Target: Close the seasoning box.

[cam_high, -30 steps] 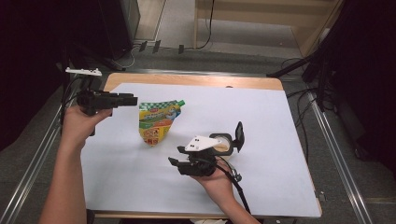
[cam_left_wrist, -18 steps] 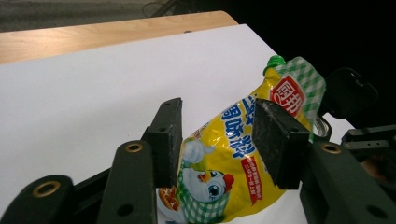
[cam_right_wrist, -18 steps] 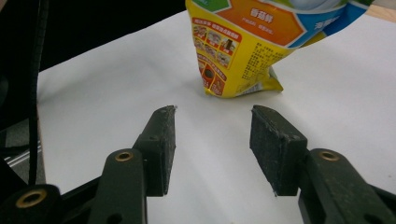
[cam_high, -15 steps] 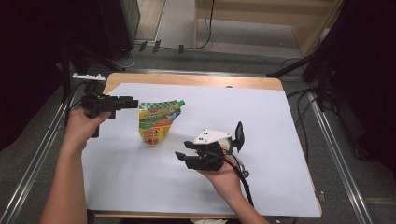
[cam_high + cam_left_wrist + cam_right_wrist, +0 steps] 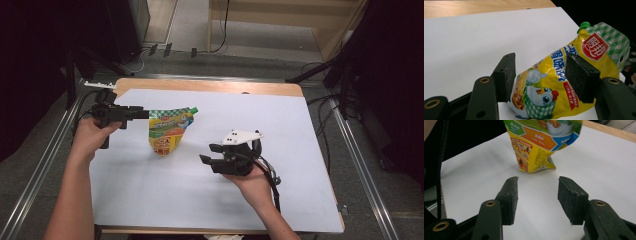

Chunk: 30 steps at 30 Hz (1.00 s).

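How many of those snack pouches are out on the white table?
1. The yellow plastic pouch with a green cap lies on the white sheet, beside the left gripper.

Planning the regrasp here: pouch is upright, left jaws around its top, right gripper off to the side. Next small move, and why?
Probably ease the left gripper back off the spouted sauce pouch. Its jaws have just been opening and the pads no longer press it; the pouch stands on the white table cover. The right gripper is open, short of its base.

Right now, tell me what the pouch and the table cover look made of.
Pouch: probably glossy printed plastic film; it creases and shines, with a green plastic cap. Table cover: matte white sheet, paper or thin board; wood shows at its far edge.
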{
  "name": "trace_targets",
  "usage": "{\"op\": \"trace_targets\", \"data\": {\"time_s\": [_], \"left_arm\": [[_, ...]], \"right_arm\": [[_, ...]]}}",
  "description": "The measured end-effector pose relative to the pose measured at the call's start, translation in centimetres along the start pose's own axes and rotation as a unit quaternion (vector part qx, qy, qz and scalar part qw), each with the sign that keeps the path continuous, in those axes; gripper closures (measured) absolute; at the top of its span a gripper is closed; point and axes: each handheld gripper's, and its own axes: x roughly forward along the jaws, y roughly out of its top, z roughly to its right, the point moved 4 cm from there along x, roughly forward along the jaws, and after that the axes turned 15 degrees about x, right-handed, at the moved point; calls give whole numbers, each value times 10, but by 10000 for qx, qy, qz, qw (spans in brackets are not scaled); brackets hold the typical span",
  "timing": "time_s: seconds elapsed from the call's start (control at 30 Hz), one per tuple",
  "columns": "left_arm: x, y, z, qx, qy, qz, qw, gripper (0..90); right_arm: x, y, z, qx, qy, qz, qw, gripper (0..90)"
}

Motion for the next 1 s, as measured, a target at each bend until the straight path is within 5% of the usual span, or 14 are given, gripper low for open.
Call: {"op": "trace_targets", "data": {"time_s": [0.57,1.0], "left_arm": [[4,-1,3,127,-29,-54,9999,420],[5,-1,3,181,0,-73,9998,417]], "right_arm": [[-39,17,29,177,-246,86,9995,537],[-68,26,43,267,-312,195,9990,690]]}}
